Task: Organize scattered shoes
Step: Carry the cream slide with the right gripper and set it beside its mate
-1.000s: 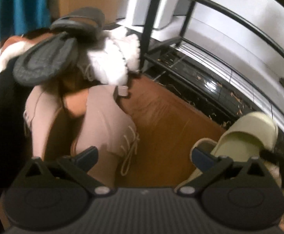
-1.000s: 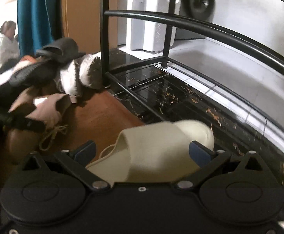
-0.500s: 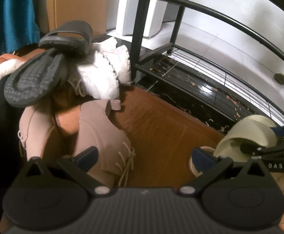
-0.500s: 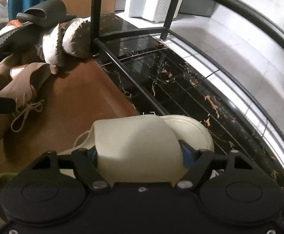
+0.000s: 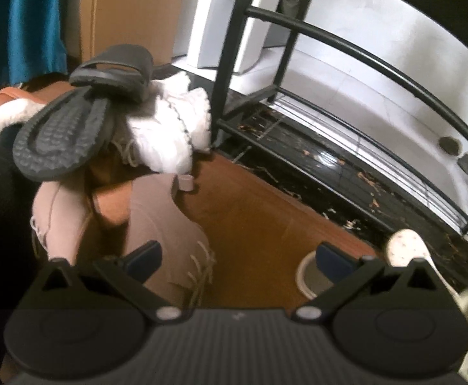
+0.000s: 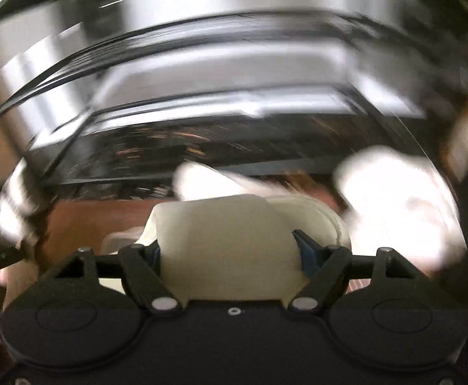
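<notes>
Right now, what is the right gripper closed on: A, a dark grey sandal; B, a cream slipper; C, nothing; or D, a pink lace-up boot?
B: the right gripper has both pads pressed against the strap of the cream slipper.

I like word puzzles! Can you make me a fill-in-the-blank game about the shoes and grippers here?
1. The right gripper is shut on a cream ____.
2. The left gripper is ____ and holds nothing.
3. In the pile, the grey sandals lie on top of the fluffy ____ shoes.
4. The shoe rack is made of ____ metal bars.

Missing words: slipper; open; white; black
</notes>
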Motion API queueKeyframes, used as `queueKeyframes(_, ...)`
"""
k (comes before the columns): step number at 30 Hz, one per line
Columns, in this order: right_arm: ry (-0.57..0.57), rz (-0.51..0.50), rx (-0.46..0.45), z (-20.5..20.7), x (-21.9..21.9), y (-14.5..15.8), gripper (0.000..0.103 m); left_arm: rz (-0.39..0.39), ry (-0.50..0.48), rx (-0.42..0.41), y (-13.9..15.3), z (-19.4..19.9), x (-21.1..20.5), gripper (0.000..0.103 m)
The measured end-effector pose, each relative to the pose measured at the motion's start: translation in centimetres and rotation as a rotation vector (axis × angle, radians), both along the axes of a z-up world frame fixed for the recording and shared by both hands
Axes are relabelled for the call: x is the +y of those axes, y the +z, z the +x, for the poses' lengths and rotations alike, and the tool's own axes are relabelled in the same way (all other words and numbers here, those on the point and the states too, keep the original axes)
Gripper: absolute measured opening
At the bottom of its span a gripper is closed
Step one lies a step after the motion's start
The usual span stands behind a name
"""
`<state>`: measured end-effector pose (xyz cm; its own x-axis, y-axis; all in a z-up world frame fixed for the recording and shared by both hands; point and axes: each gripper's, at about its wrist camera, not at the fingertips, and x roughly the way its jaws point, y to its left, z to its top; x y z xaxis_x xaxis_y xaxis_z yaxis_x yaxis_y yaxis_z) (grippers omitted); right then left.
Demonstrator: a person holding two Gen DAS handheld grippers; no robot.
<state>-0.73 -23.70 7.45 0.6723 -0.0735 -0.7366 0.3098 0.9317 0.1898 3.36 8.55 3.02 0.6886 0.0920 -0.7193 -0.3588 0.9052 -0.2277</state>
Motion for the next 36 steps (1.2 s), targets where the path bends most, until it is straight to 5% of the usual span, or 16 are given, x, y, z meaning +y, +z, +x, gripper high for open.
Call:
queueKeyframes(4, -0.264, 0.116, 0.038, -3.3, -2.3, -4.0, 0.077, 0.005, -0.029, -0.005, 0.1, -0.3, -0.6, 0.102)
queueKeyframes(11, -0.362, 0.107, 0.115, -2.7, -1.0, -8.2, 0.080, 0.037, -0.107, -0.078, 0.6, -1.4, -2.0, 0.102)
queueKeyframes(13, -0.334, 0.138, 0.143, -2.2, -0.6, -9.4, 0.081, 0.057, -0.125, -0.088, 0.5, -1.6, -2.5, 0.102)
queueKeyframes(15, -0.280, 0.159, 0.182, -1.5, -0.3, -10.2, 0.096, 0.065, -0.141, -0.082, 0.2, -1.7, -3.1, 0.102)
queueKeyframes(18, -0.259, 0.209, 0.298, -1.3, -0.5, -11.1, 0.098, 0.059, -0.153, -0.075, -0.1, -1.7, -3.5, 0.102)
queueKeyframes(24, -0.181, 0.465, 0.406, -3.4, -1.8, -8.4, 0.103, 0.085, -0.189, -0.101, -0.4, -1.6, -4.1, 0.102)
queueKeyframes(26, -0.062, 0.448, 0.410, -3.0, -1.7, -6.7, 0.103, 0.077, -0.179, -0.084, -0.7, -1.5, -4.2, 0.102)
queueKeyframes(30, 0.545, 0.230, 0.313, -0.4, -0.6, -2.8, 0.103, 0.025, -0.106, 0.005, -1.2, -1.5, -5.3, 0.102)
queueKeyframes(33, 0.922, -0.108, 0.248, -0.4, 1.4, -2.2, 0.103, -0.009, -0.086, 0.052, -1.5, -2.4, -6.9, 0.102)
queueKeyframes(36, 1.142, -0.337, 0.206, -0.7, 2.5, -3.7, 0.103, -0.020, -0.025, 0.097, -1.6, -3.4, -7.5, 0.102)
